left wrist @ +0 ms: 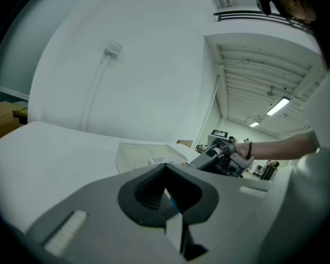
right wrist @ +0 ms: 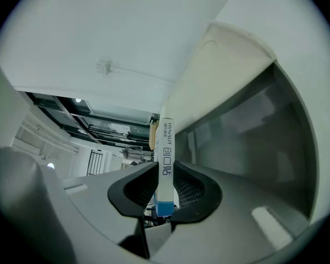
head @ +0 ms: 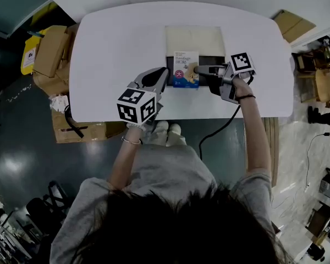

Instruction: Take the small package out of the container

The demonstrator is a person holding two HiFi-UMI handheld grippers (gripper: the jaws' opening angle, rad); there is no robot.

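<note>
The small package (head: 186, 69), a white and blue bandage box, is over the front left of the dark container (head: 212, 61), whose cream lid (head: 194, 40) lies folded back behind it. My right gripper (head: 197, 70) is shut on the package's right edge. In the right gripper view the package (right wrist: 166, 153) stands edge-on between the pads, with the container's grey inner wall (right wrist: 253, 125) to the right. My left gripper (head: 166, 73) points at the container's front left corner. Its jaws (left wrist: 166, 188) look shut, with nothing seen between them.
The white table (head: 115, 48) carries only the container. Cardboard boxes (head: 49, 54) and a yellow item (head: 28, 54) sit on the floor off the table's left edge. A black cable (head: 220, 128) hangs from the right gripper over the front edge.
</note>
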